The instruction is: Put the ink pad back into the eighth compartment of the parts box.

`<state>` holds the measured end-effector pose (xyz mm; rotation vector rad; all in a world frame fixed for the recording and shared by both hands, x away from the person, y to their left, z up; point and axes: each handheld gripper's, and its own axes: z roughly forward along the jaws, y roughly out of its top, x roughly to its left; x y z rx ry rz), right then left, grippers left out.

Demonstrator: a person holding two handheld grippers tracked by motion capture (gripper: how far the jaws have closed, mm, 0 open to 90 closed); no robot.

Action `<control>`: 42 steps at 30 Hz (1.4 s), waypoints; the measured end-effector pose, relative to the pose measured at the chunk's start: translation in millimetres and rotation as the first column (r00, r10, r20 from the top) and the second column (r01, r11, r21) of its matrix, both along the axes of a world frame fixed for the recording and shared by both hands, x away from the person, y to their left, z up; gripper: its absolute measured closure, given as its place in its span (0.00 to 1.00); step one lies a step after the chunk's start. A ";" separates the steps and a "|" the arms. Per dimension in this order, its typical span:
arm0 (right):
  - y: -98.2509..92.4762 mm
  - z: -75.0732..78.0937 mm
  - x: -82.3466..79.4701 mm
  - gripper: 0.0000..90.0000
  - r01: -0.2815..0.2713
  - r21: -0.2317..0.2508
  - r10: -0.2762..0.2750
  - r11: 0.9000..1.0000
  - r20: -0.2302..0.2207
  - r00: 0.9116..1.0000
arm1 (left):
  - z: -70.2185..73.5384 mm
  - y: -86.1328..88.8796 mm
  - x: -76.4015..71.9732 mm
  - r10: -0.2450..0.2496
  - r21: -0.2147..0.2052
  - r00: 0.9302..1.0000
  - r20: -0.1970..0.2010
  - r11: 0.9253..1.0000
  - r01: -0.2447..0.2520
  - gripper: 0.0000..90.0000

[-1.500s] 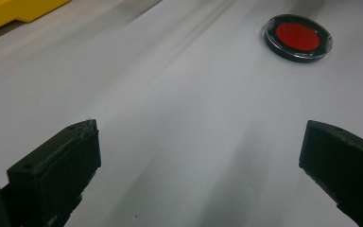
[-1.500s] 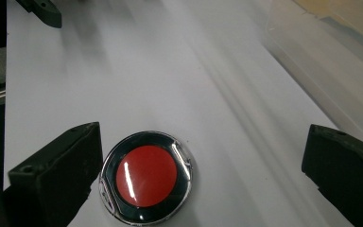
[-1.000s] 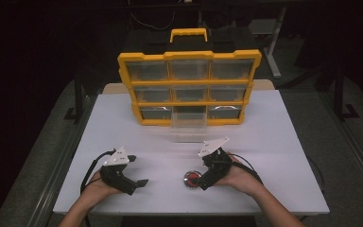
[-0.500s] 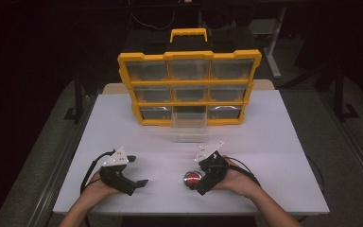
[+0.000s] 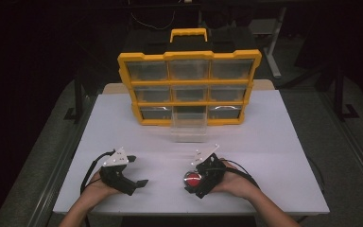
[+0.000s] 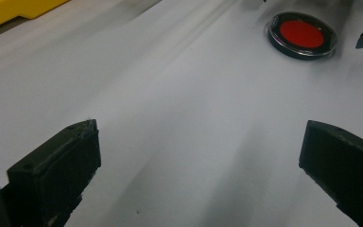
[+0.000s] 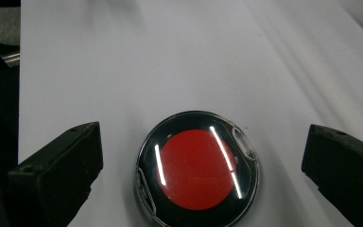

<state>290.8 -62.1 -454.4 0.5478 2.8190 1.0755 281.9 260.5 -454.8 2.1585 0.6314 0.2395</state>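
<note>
A round black case with a clear lid and a red centre (image 5: 192,178) lies flat on the white table (image 5: 264,142), near the front edge. My right gripper (image 5: 192,180) is open and low over the table, one jaw on each side of the case without touching it. In the right gripper view the red case (image 7: 197,170) lies between the wide-apart jaws of the right gripper (image 7: 202,138). To the left, my left gripper (image 5: 137,170) rests open on the table with nothing in it. In the left gripper view its jaws (image 6: 199,142) frame bare table, with the red case (image 6: 302,35) farther off.
A yellow parts organizer (image 5: 189,87) with clear drawers and a carry handle stands at the back of the table. Its bottom middle drawer (image 5: 189,126) is pulled out towards me. Both gripper cables trail by the hands at the front edge.
My right gripper has slid nearer and slightly left, so its open jaws now straddle the red case. The left gripper and the case have stayed put.
</note>
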 end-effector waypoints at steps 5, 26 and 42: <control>2.0 -2.8 -0.7 0.00 -0.009 -0.018 0.009 1.000 0.000 1.000 | -0.1 0.1 0.1 -0.001 0.000 1.000 0.000 1.000 0.001 0.00; 5.9 -7.2 -3.7 0.03 -0.021 -0.063 0.022 0.998 0.019 1.000 | -0.5 -0.2 0.3 0.000 0.001 1.000 -0.001 1.000 0.000 0.00; 4.4 -6.0 -4.4 0.14 -0.017 -0.053 0.019 0.998 0.020 1.000 | -0.3 0.7 0.9 0.001 -0.001 1.000 -0.001 1.000 -0.001 0.00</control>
